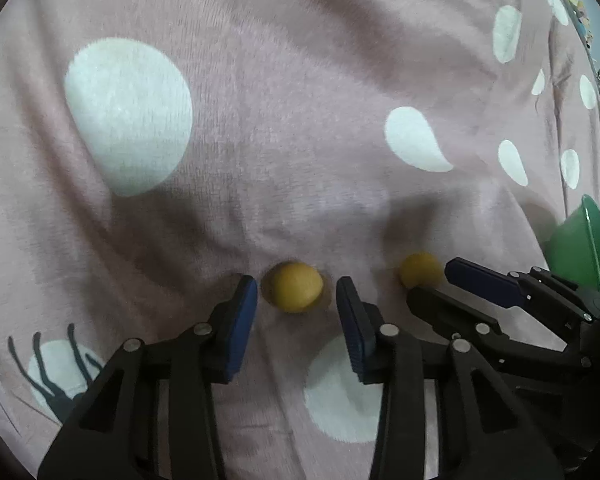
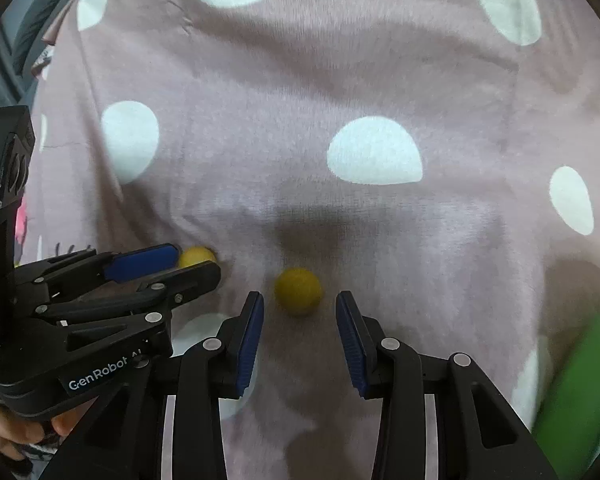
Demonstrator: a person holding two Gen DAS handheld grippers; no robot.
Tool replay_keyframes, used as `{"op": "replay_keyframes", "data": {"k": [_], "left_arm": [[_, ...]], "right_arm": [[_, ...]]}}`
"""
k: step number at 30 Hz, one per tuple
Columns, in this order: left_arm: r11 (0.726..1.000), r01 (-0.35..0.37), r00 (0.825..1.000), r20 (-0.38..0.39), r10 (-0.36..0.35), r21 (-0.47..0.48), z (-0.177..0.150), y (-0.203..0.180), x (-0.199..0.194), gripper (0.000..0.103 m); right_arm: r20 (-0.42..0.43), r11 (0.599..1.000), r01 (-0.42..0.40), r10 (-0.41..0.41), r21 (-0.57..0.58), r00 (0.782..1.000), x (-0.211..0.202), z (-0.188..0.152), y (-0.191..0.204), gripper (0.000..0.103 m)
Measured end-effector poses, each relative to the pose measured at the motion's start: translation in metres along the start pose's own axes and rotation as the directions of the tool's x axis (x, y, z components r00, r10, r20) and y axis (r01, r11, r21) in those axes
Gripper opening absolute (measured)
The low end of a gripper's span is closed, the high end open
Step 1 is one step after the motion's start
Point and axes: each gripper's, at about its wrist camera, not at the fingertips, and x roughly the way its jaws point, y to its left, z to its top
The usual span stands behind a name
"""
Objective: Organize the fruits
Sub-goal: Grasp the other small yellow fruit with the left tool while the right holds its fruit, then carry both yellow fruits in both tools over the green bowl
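Two small yellow fruits lie on a pink blanket with white dots.

Left wrist view: left gripper low centre, jaws apart, blue pads either side of the left fruit. Fruit sits between the fingertips, gap visible on both sides, no contact. Right fruit sits right of centre, just beside the right gripper, which comes in from the lower right edge; its fingers are spread around that fruit. Green bowl at the right edge, behind the right gripper.

Right wrist view: right gripper low centre, jaws apart, right fruit between the tips, not touched. Left gripper enters from the left edge, fingers apart, left fruit partly hidden between them. Green bowl blurred at lower right.

Both fruits rest on the blanket, outside the bowl.
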Motion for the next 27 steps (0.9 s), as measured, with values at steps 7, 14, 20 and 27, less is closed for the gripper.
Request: {"op": "replay_keyframes", "data": {"k": [7,14,20,27], "left_arm": [[1.0,-0.016,1.0,0.02,0.016,0.002,0.0,0.005,0.006,0.03],[0.999,-0.04,0.998,0.039,0.039,0.031,0.007,-0.013,0.018,0.027],[0.999,-0.032,0.999,0.038,0.031,0.022,0.0,-0.009,0.005,0.027],[0.999,-0.025,0.998,0.058,0.023,0.039,-0.008,-0.005,-0.02,0.027]], "right_arm": [[0.021,0.998,0.028,-0.027,-0.052,0.999,0.011,0.002,0.01,0.038],[0.061,0.997,0.044,-0.041,-0.061,0.997,0.011,-0.005,0.012,0.028],[0.062,1.0,0.001,0.0,-0.008,0.998,0.003,-0.011,0.002,0.028],[0.101,0.999,-0.03,0.029,0.013,0.995,-0.028,-0.021,-0.009,0.028]]}}
